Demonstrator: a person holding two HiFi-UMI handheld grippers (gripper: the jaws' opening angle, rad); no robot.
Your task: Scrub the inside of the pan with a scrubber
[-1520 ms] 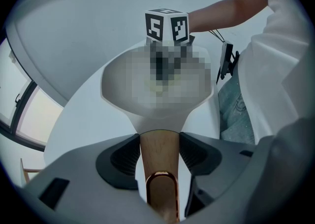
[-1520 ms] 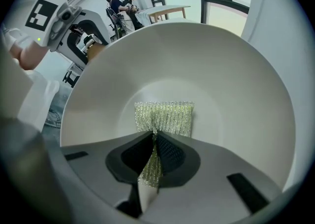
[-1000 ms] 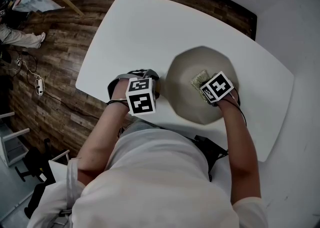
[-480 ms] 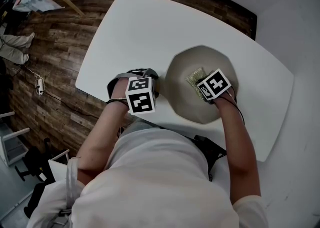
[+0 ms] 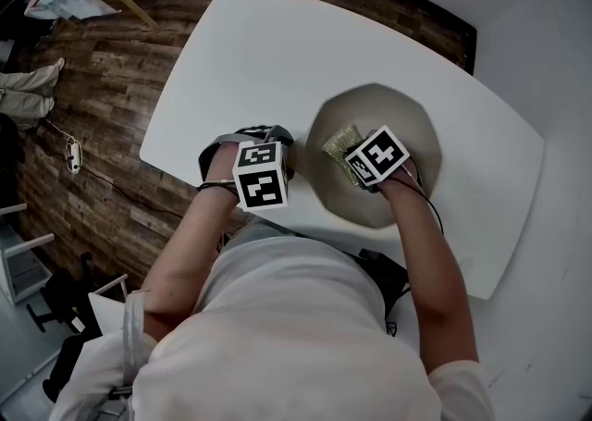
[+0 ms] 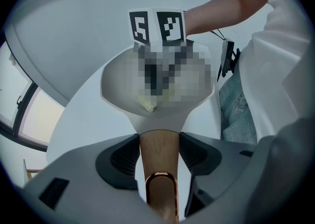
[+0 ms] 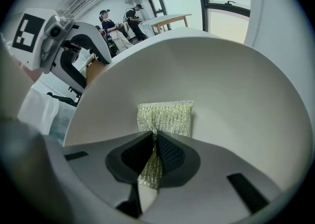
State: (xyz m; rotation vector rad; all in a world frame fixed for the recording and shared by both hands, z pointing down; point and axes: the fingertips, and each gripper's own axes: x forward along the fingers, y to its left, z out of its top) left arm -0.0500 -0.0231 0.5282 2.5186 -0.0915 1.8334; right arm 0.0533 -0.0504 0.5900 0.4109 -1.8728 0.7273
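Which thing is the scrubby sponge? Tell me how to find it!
Find the big white table, then the round grey pan whose wooden handle the left gripper holds. Inside the pan is a small yellow-green mesh scrubber, pinched by the right gripper; it is the only rough, woven thing there.
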